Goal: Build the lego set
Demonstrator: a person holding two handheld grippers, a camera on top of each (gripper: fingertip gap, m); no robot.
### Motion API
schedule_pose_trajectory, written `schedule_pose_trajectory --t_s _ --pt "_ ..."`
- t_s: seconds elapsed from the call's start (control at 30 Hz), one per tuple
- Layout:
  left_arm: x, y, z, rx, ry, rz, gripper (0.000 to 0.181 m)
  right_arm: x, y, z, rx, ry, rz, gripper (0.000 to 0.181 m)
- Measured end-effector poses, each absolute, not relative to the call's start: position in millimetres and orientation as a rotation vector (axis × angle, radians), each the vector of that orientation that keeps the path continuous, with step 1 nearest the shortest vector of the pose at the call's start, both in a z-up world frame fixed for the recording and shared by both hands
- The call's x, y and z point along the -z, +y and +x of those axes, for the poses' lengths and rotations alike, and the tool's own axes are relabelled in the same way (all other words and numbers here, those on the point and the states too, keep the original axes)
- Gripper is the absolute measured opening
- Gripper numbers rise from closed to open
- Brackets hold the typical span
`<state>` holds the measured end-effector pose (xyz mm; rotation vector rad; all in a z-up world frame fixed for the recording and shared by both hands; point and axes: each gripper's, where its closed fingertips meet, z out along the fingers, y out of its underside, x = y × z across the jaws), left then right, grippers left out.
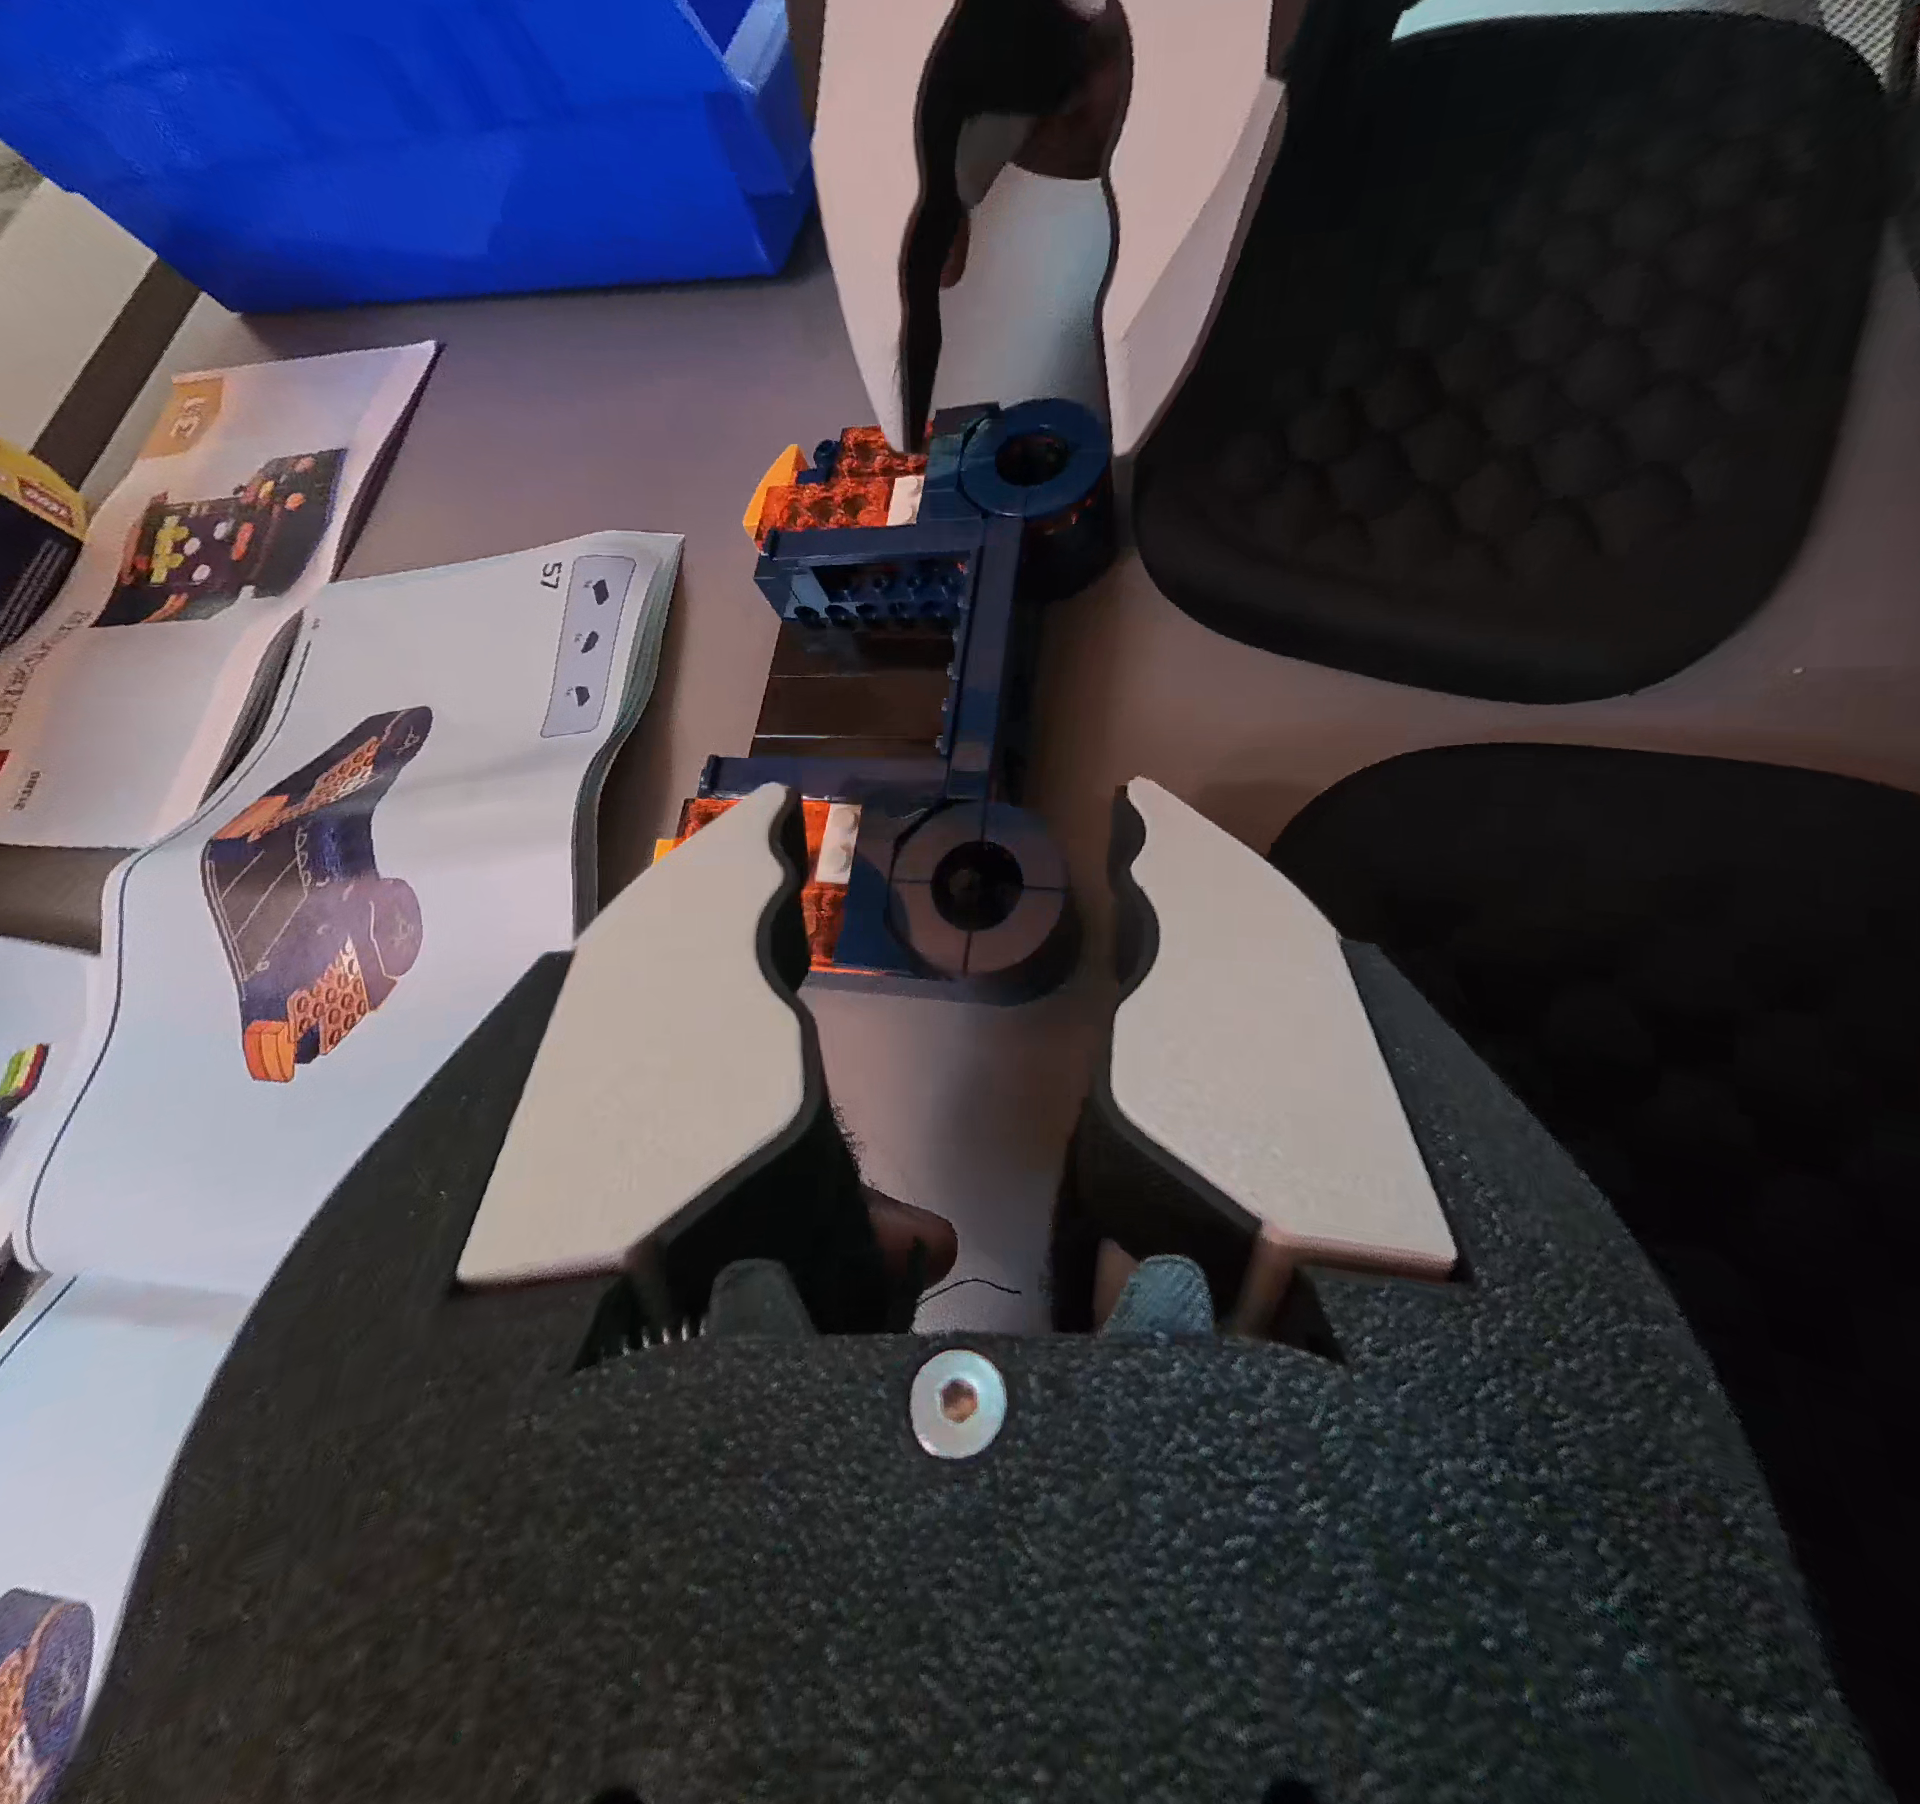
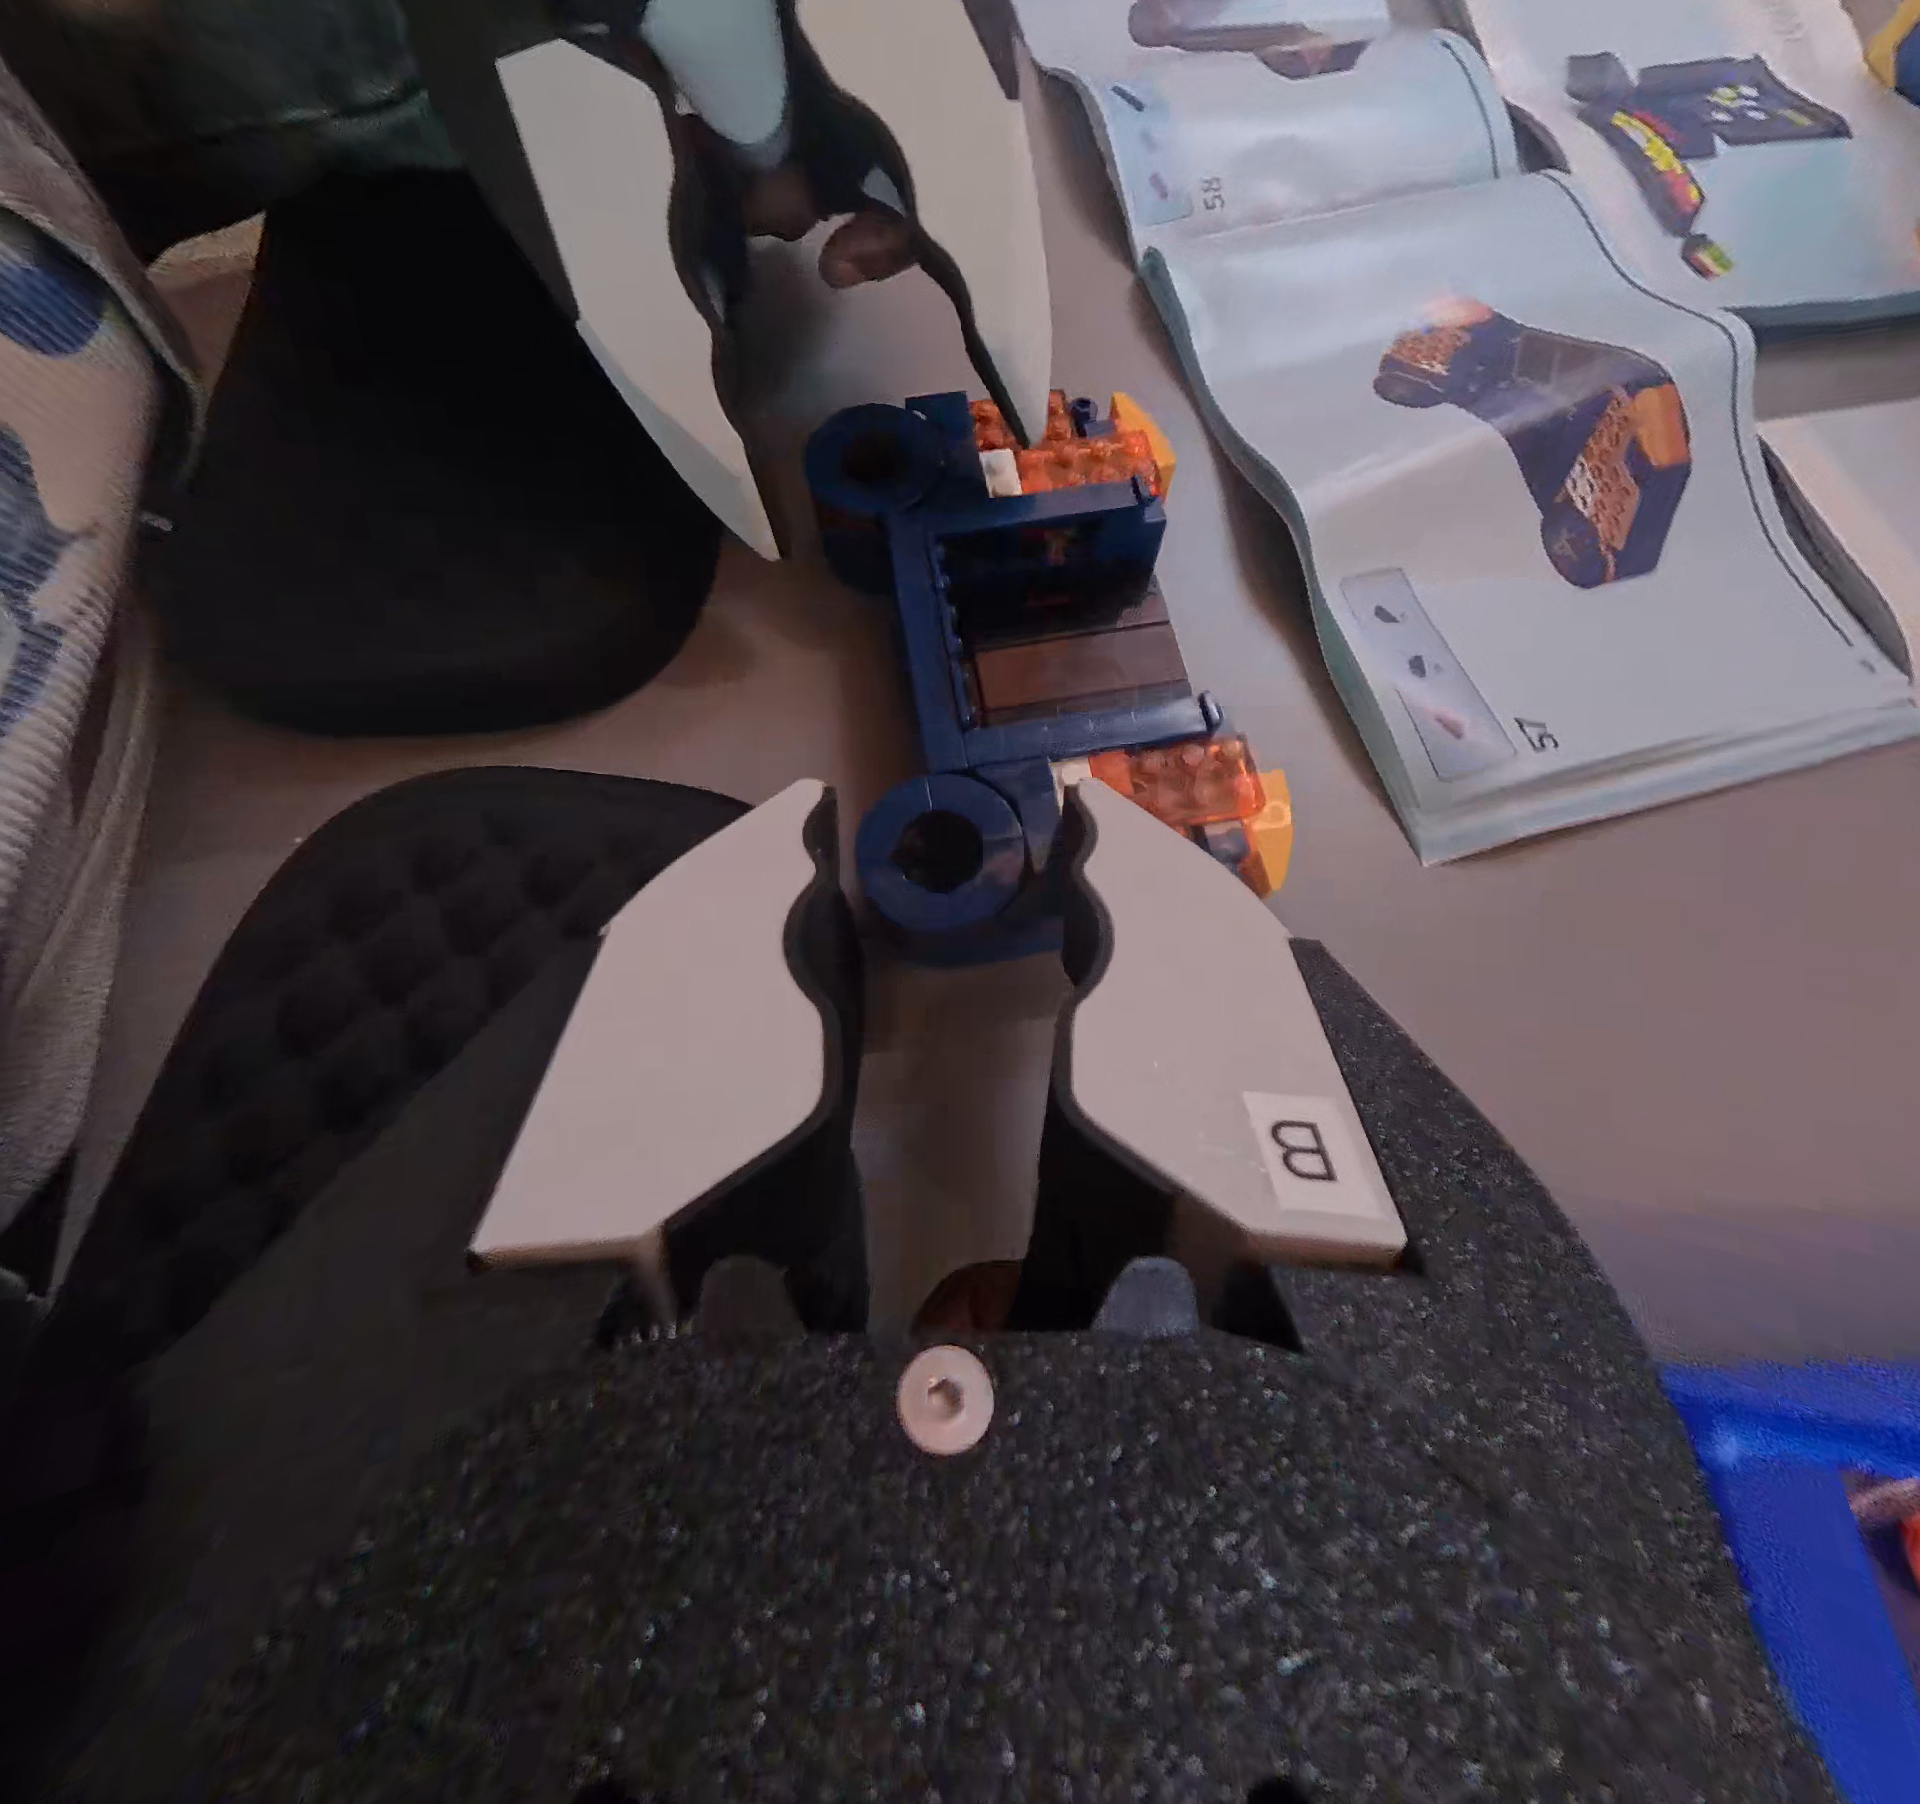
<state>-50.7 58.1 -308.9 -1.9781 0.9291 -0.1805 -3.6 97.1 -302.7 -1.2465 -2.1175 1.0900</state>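
Note:
The lego model lies on the grey table. It is a dark blue frame with a ring at each end, dark tiles in the middle and clear orange bricks on both ends. My left gripper is open and straddles the near ring end; its left fingertip lies over the orange bricks. My right gripper is closed on the model's other ring end. It also shows in the left wrist view, reaching in from the far side. The left gripper shows in the right wrist view.
Open instruction booklets lie beside the model. A blue bin stands at the table's far side. Two black padded objects lie close on the model's other side. A yellow box corner shows at the left edge. Tip to tip, the grippers are about 7 centimetres apart.

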Motion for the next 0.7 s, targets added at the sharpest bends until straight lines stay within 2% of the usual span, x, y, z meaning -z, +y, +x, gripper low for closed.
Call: schedule_pose_trajectory --t_s 0.4,0.53,0.63,0.7 --pt "313.9 58.1 -51.3 0.240 0.898 -1.971 0.045 309.9 95.4 -10.1 -1.041 -2.169 -1.157 0.035" --pt "294.2 65.0 -52.0 0.321 0.777 -1.867 0.068 288.0 100.5 -20.0 -1.151 -1.964 -1.136 0.040" --pt "240.3 80.6 -83.3 0.322 0.436 -1.593 0.090 238.0 130.7 -36.3 -1.240 -1.499 -1.127 0.043" --pt "205.4 79.1 -126.0 0.272 0.157 -1.401 0.094 209.8 152.1 -34.7 -1.252 -1.200 -1.085 0.044"
